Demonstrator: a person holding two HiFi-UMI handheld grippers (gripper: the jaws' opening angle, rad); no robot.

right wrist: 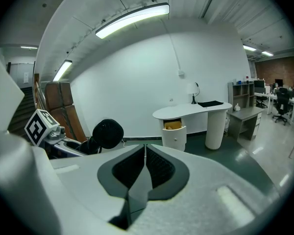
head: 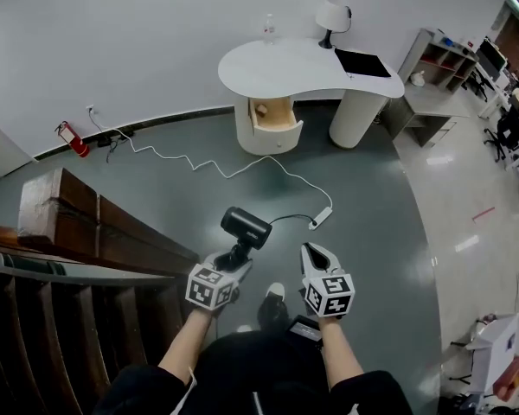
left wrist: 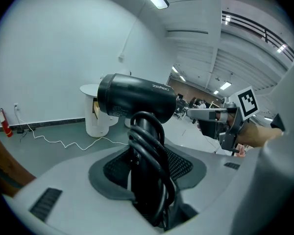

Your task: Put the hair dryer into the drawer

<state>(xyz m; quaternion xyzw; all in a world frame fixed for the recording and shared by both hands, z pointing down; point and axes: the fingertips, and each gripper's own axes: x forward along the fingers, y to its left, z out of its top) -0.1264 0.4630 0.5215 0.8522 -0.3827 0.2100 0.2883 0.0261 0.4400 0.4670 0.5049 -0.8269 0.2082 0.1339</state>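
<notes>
Grey floor (head: 372, 180) below, left hand-held gripper (head: 235, 258) clamps the hair dryer (head: 245, 227); right hand-held gripper (head: 318, 258) clenched empty.

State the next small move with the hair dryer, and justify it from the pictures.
Probably carry it forward toward the desk: the left gripper is shut on the hair dryer, and the drawer stands open but far ahead, out of reach.
</notes>
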